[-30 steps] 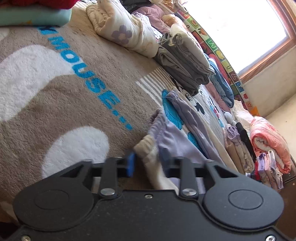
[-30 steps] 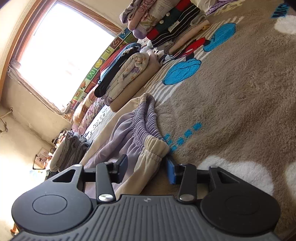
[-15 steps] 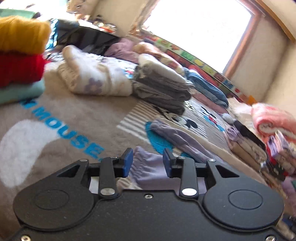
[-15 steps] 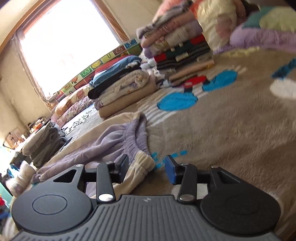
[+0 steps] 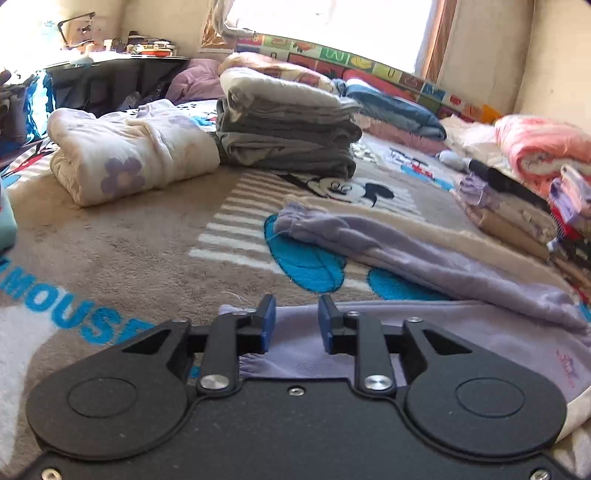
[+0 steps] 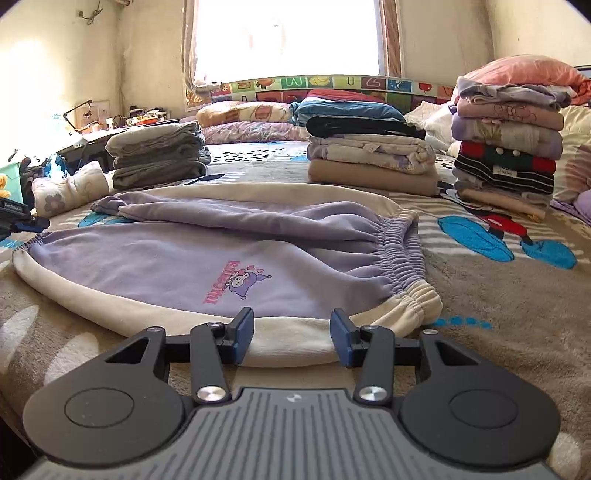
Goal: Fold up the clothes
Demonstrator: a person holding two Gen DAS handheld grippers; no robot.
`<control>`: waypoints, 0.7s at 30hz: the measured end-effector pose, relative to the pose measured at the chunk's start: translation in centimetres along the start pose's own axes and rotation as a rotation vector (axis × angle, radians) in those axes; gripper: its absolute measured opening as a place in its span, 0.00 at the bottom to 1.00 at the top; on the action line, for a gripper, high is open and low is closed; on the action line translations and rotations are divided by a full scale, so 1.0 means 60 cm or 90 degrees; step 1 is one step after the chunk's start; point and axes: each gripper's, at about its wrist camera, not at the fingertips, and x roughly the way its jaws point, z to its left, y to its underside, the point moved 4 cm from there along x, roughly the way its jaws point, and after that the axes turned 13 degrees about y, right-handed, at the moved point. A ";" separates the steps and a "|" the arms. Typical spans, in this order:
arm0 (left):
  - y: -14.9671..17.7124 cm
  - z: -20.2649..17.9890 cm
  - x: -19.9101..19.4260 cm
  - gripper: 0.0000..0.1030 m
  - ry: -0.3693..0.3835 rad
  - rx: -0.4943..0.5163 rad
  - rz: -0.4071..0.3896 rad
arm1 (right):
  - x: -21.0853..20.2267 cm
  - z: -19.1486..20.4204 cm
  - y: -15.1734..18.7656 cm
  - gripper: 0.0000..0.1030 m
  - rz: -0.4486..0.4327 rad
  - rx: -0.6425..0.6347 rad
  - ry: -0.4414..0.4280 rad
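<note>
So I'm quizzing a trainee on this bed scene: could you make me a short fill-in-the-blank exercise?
1. The pants lying flat on the blanket are mostly ____ in colour.
2. Their waistband lies toward the ____ side of the right wrist view.
3. The grey folded stack sits beside a white bundle printed with purple ____.

Missing words: purple; right; flowers

Bright window (image 6: 288, 37) lights cream walls (image 6: 535, 29); dark desk (image 5: 110, 70) at the left.
</note>
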 end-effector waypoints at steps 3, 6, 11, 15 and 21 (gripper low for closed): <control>0.004 -0.008 0.001 0.23 -0.038 0.021 -0.009 | 0.010 0.007 0.013 0.50 0.032 -0.006 0.004; -0.002 -0.035 -0.031 0.27 -0.056 0.065 -0.048 | -0.007 0.016 0.013 0.49 0.016 -0.022 0.019; 0.011 -0.045 -0.088 0.27 -0.013 0.055 -0.056 | -0.028 0.025 0.008 0.49 -0.012 -0.046 0.020; 0.044 -0.047 -0.056 0.35 -0.019 0.061 0.032 | -0.025 0.025 0.006 0.55 0.008 -0.047 0.009; 0.034 -0.075 -0.111 0.50 0.017 0.075 -0.062 | -0.032 0.023 -0.005 0.52 0.044 0.021 -0.026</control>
